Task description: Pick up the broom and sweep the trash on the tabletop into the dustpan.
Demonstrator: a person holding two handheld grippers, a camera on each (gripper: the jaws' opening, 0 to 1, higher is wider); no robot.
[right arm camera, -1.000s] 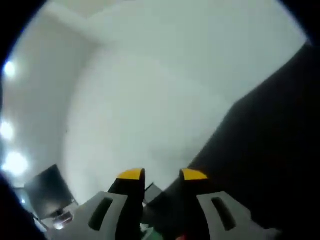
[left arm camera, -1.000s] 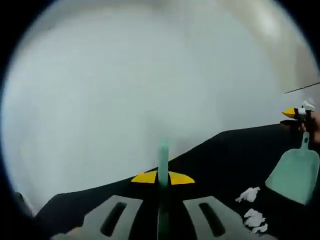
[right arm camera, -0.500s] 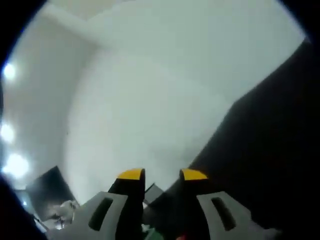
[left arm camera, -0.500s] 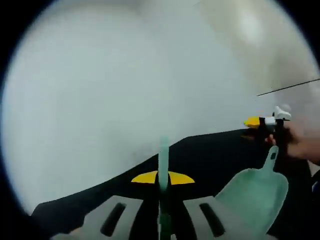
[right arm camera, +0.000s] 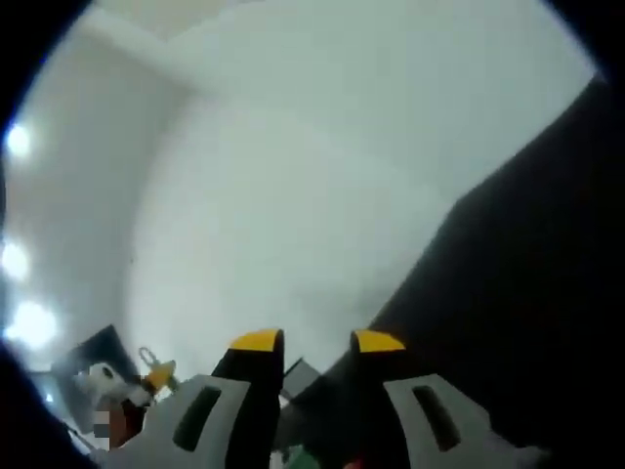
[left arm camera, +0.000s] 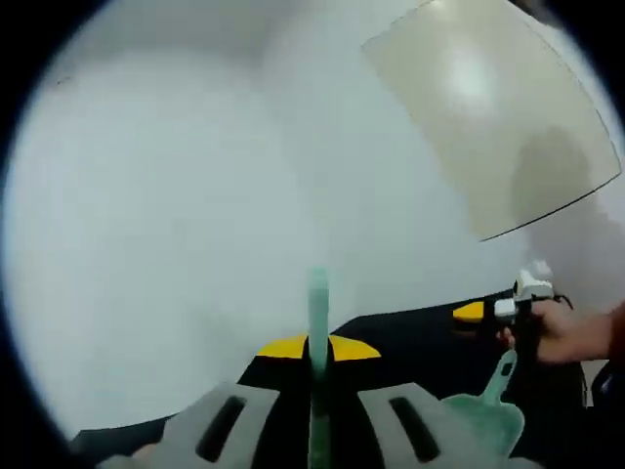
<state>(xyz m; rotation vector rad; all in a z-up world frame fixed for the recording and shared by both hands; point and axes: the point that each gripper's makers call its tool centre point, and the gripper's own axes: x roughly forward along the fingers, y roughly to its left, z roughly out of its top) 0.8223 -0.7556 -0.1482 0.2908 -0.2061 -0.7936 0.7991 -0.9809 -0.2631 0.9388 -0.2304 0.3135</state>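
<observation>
Slim mint-green plastic broom handle is pinched between the yellow-tipped left gripper jaws. Flat green dustpan, on the matte black tabletop, is clamped by the right gripper.

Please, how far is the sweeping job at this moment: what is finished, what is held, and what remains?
Done: both things are picked up. In hand: the left tool is shut on the broom handle; in the left gripper view the right tool holds the green dustpan by its handle above the black tabletop. Left: the sweeping itself; no trash is visible in the dustpan.
</observation>
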